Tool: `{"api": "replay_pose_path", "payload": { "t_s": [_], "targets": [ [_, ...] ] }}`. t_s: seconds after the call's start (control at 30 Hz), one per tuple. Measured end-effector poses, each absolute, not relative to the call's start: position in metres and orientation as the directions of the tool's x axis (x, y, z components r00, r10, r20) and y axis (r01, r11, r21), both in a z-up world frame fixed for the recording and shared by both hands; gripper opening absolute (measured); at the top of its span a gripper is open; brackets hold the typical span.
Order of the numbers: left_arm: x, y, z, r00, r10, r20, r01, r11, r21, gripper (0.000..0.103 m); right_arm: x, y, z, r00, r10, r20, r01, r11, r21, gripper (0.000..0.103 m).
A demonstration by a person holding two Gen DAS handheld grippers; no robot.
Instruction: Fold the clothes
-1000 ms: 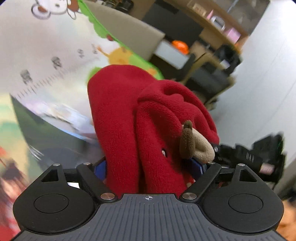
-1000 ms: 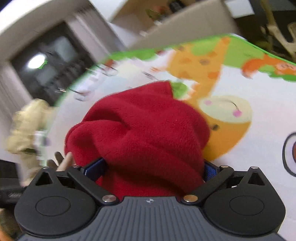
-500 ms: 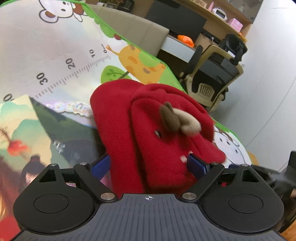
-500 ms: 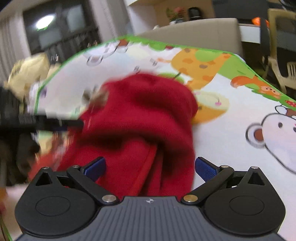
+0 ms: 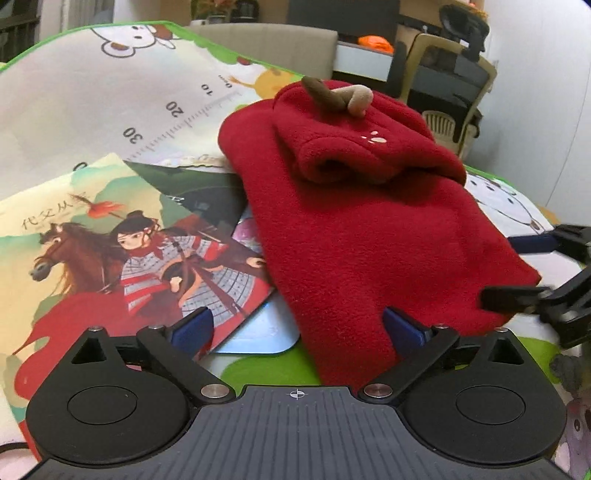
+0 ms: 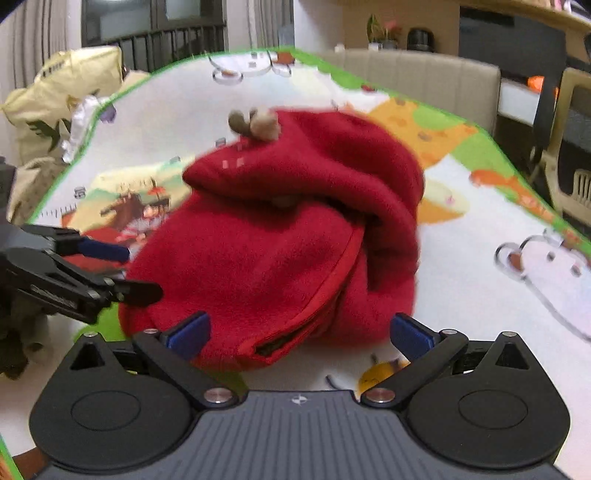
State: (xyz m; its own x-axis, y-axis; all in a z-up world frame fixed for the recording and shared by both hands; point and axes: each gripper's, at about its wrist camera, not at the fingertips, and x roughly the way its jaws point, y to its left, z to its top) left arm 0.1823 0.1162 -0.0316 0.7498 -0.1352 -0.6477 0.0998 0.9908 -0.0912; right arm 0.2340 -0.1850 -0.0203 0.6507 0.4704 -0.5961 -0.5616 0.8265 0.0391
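So the surface here is a kids' play mat (image 5: 74,96) with cartoon animals, a printed ruler and a green border, and past its far edge there's a beige sofa back (image 6: 424,79), a dark window with railing (image 6: 147,26) and an office chair (image 5: 454,70). The red fleece garment (image 5: 369,229) sits bunched in a rough folded lump in the middle of the mat, top layer rolled over the bottom one, with a little brown and tan antler bit (image 5: 340,96) sticking up on top and a seam running down its near side in the right wrist view. On the left of the fleece, partly tucked under it, is a picture book (image 5: 110,240) with a horse rider on the cover, plus a light blue card (image 5: 266,332) poking out below. A yellowish pillow (image 6: 62,96) lies off the mat's left edge. The left gripper (image 5: 295,326) has its jaws spread wide, the fleece's near edge lying between them, not pinched. The right gripper (image 6: 297,330) is also spread, right at the fleece's near edge.
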Motion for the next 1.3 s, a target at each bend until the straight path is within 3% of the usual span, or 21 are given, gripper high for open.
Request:
{"api": "replay_pose_path", "payload": {
  "t_s": [0.1,0.23,0.37,0.47,0.5,0.53,0.57,0.6,0.63,0.73,0.83,0.97,1.03,1.13,1.3],
  "targets": [
    [0.181,0.113,-0.032,0.754,-0.128,-0.644,0.080,0.991,-0.103,0.102,0.239,-0.191,-0.012,0.718,0.416,-0.558,-0.523,0.852,-0.039,0.103],
    [0.170,0.107,-0.027,0.758,-0.178,-0.628,0.073,0.979,-0.189,0.101,0.255,-0.202,-0.022,0.755,0.312,-0.576,-0.459,0.880,-0.124,0.103],
    [0.160,0.107,-0.018,0.753,-0.270,-0.600,0.130,0.955,-0.267,0.101,0.263,-0.230,-0.013,0.625,0.518,-0.584,-0.472,0.847,0.247,0.098],
    [0.160,0.105,-0.017,0.739,-0.330,-0.587,0.170,0.935,-0.312,0.101,0.261,-0.232,-0.016,0.548,0.609,-0.573,-0.480,0.790,0.381,0.084],
    [0.162,0.103,-0.019,0.736,-0.334,-0.589,0.170,0.933,-0.317,0.100,0.262,-0.228,-0.022,0.518,0.625,-0.584,-0.479,0.778,0.407,0.071],
    [0.164,0.102,-0.020,0.733,-0.334,-0.593,0.167,0.933,-0.318,0.097,0.264,-0.222,-0.030,0.485,0.638,-0.598,-0.477,0.766,0.430,0.043],
    [0.166,0.100,-0.022,0.730,-0.333,-0.596,0.164,0.933,-0.320,0.093,0.266,-0.218,-0.037,0.454,0.654,-0.605,-0.476,0.752,0.456,0.029],
    [0.169,0.099,-0.021,0.732,-0.326,-0.599,0.155,0.935,-0.318,0.087,0.267,-0.214,-0.034,0.458,0.660,-0.596,-0.485,0.747,0.454,0.021],
    [0.172,0.099,-0.020,0.734,-0.316,-0.601,0.145,0.938,-0.316,0.087,0.268,-0.210,-0.027,0.475,0.661,-0.581,-0.499,0.746,0.440,0.016],
    [0.184,0.102,-0.003,0.752,-0.342,-0.563,0.151,0.921,-0.358,0.087,0.270,-0.200,0.004,0.551,0.656,-0.516,-0.550,0.751,0.366,0.015],
    [0.189,0.096,0.014,0.795,-0.320,-0.516,0.169,0.933,-0.317,0.087,0.286,-0.200,0.043,0.645,0.616,-0.452,-0.571,0.782,0.251,0.015],
    [0.193,0.085,0.020,0.814,-0.306,-0.493,0.188,0.943,-0.275,0.090,0.308,-0.215,0.014,0.654,0.512,-0.556,-0.474,0.851,0.227,0.017],
    [0.193,0.079,0.008,0.791,-0.303,-0.531,0.193,0.948,-0.254,0.091,0.310,-0.228,-0.018,0.617,0.481,-0.623,-0.417,0.871,0.259,0.033],
    [0.195,0.076,-0.013,0.760,-0.267,-0.593,0.166,0.961,-0.220,0.090,0.301,-0.249,-0.031,0.624,0.498,-0.602,-0.388,0.866,0.315,0.046],
    [0.192,0.082,-0.008,0.782,-0.272,-0.561,0.157,0.957,-0.245,0.091,0.295,-0.253,-0.017,0.644,0.484,-0.593,-0.427,0.870,0.246,0.047]
  ]
}}
